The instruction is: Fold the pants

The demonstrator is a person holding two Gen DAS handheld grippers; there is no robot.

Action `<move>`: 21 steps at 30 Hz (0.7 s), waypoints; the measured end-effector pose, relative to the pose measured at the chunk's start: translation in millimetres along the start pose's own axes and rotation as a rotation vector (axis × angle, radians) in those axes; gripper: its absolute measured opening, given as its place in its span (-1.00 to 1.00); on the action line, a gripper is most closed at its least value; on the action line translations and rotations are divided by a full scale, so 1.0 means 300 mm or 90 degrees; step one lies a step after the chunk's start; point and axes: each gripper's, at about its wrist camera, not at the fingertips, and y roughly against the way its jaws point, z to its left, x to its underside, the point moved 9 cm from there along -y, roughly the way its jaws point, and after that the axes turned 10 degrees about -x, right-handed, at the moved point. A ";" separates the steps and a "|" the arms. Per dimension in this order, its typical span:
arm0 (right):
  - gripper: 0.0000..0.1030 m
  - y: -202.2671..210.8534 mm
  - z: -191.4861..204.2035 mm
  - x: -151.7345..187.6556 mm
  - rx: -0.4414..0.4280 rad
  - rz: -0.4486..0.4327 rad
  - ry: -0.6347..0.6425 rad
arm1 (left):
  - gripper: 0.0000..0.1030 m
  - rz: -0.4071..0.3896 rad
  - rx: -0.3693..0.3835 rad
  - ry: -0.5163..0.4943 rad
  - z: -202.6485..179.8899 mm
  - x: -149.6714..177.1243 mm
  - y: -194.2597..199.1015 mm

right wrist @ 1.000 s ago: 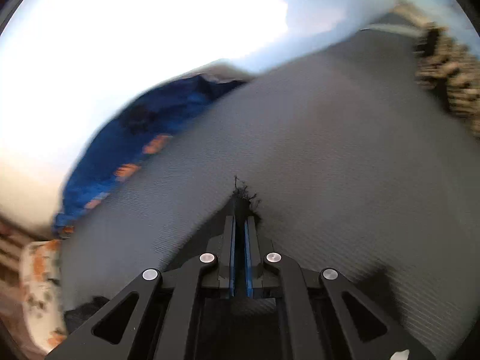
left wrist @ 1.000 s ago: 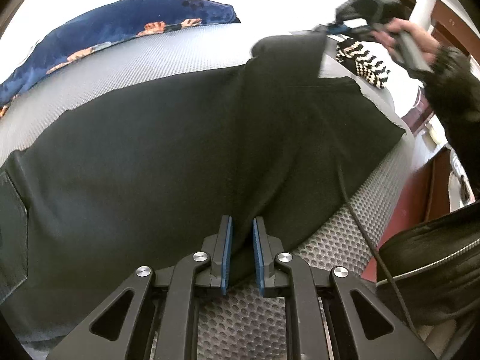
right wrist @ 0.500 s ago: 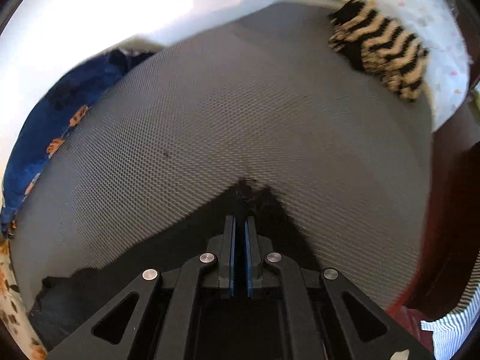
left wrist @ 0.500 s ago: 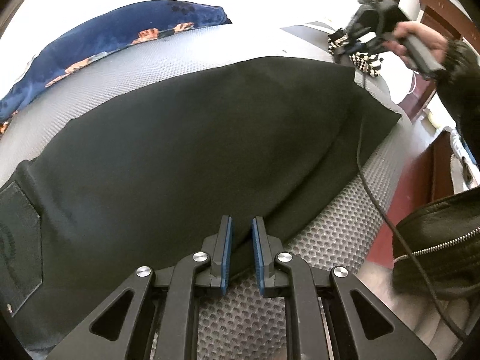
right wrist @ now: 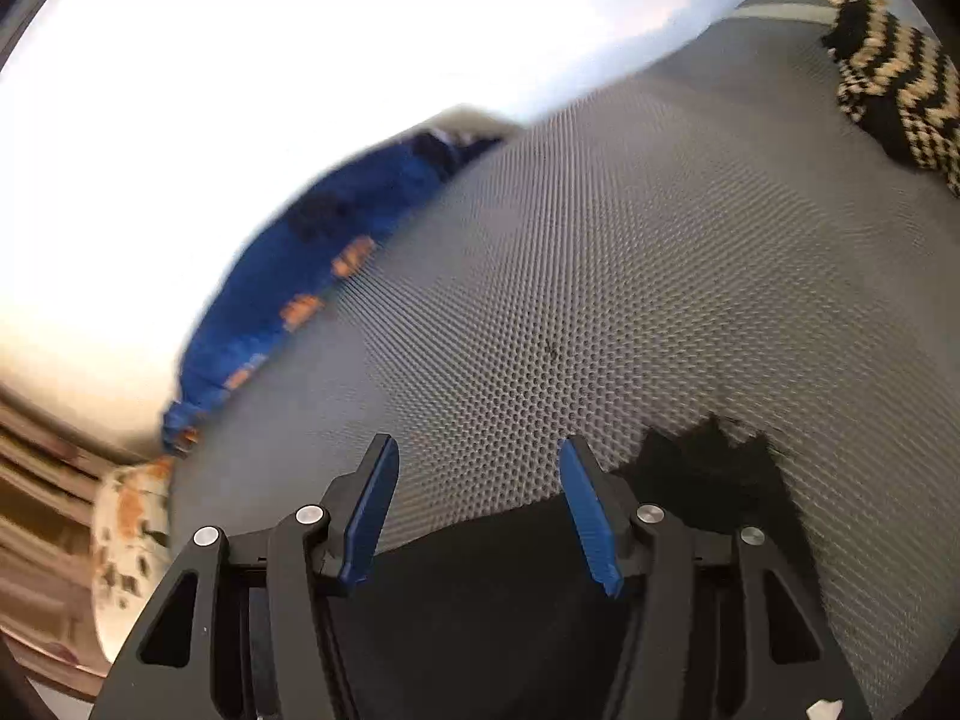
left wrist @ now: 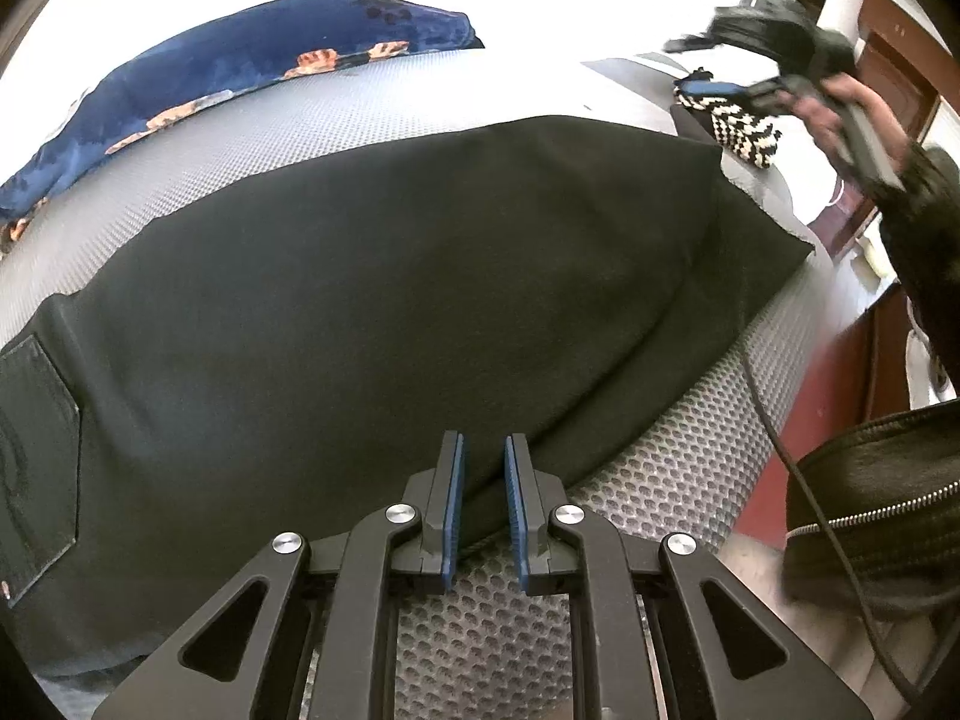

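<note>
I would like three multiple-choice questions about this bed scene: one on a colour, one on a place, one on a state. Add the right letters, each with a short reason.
1. What colour are the pants?
A) blue B) white C) black
2. Where does the zigzag cloth lie?
A) on the pants B) on the bare mattress C) on the floor
3. How are the jaws of the right gripper?
A) open, empty B) shut on the pants C) shut on the zigzag cloth

Answers: 1 C, the fabric is plainly black; 2 B, grey mesh surrounds it; 3 A, the jaws have just been opening and grip nothing.
</note>
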 end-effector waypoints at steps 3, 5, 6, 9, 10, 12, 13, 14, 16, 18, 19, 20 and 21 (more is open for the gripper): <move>0.06 0.103 -0.048 0.056 0.008 -0.020 -0.004 | -0.72 0.000 0.001 0.004 0.003 0.000 -0.002; -0.01 0.162 -0.112 0.103 0.021 -0.027 -0.017 | -0.72 0.002 0.003 0.009 0.007 0.000 -0.004; -0.14 0.174 -0.139 0.125 0.025 -0.030 -0.029 | -0.72 0.003 0.004 0.009 0.009 0.000 -0.005; -0.29 0.179 -0.237 0.190 0.027 -0.019 -0.069 | -0.72 0.005 0.000 0.007 0.008 -0.003 -0.005; -0.29 0.172 -0.267 0.208 0.017 -0.017 -0.089 | -0.72 0.005 -0.001 0.006 0.008 -0.003 -0.005; -0.29 0.156 -0.305 0.223 -0.011 -0.026 -0.121 | -0.72 0.006 -0.005 0.007 0.005 -0.004 -0.005; -0.29 0.145 -0.314 0.226 -0.021 -0.027 -0.130 | -0.72 0.007 -0.006 0.010 0.006 -0.004 -0.005; -0.29 0.128 -0.330 0.228 -0.024 -0.026 -0.142 | -0.72 0.008 -0.007 0.010 0.005 -0.003 -0.006; -0.29 0.100 -0.357 0.223 -0.021 -0.030 -0.150 | -0.72 0.010 -0.009 0.011 0.006 -0.005 -0.007; -0.29 0.076 -0.371 0.209 -0.022 -0.036 -0.153 | -0.72 0.011 -0.012 0.010 0.004 -0.006 -0.008; -0.29 0.068 -0.370 0.192 -0.031 -0.047 -0.154 | -0.72 0.011 -0.015 0.008 0.002 -0.006 -0.009; -0.29 0.059 -0.370 0.180 -0.032 -0.050 -0.154 | -0.72 0.012 -0.016 0.007 0.003 -0.007 -0.010; -0.33 0.051 -0.371 0.169 -0.031 -0.050 -0.153 | -0.72 0.012 -0.018 0.008 0.002 -0.006 -0.010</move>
